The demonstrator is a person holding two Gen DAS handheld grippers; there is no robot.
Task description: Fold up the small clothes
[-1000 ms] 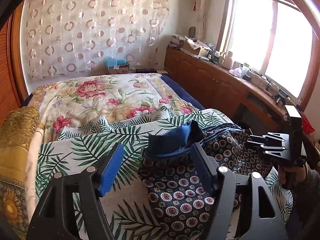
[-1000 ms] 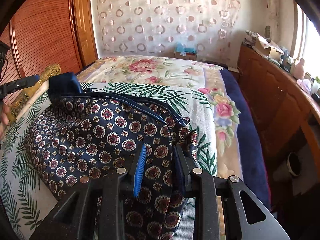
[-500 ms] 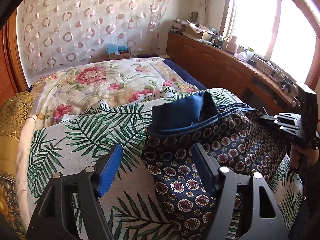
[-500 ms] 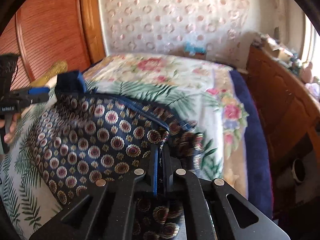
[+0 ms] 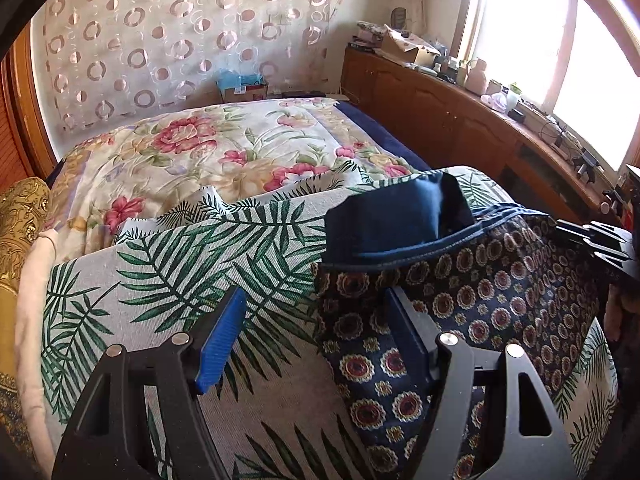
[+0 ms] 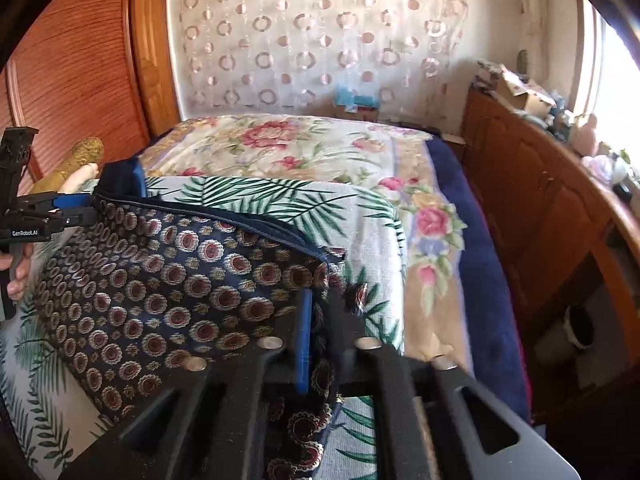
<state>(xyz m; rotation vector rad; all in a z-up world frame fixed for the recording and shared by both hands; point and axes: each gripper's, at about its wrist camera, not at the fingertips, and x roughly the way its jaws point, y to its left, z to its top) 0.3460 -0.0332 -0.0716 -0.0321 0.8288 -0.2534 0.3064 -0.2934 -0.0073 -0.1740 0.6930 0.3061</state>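
Note:
A small navy garment [image 5: 480, 300] with round medallion print and a plain blue lining lies on a palm-leaf cloth [image 5: 180, 272] on the bed. My left gripper [image 5: 316, 328] is open wide and straddles the garment's left edge, with its right finger over the fabric. In the right wrist view the garment [image 6: 160, 280] spreads to the left. My right gripper [image 6: 322, 332] is at its right corner, and its jaws are opening, a narrow gap apart with a fold of the fabric between them. A hand [image 6: 16, 276] holds the left gripper [image 6: 60, 208] at the far left.
A floral bedspread [image 5: 200, 152] covers the bed beyond the cloth. A gold pillow [image 5: 20, 232] lies at the left. A cluttered wooden cabinet [image 5: 440, 120] runs under the window on the right. A louvred wooden door [image 6: 72, 80] stands on the left, and a dark bin [image 6: 576, 328] sits on the floor.
My left gripper has sunk toward the garment's left edge, still open. My right gripper's jaws shut on the garment's corner and have since parted a little.

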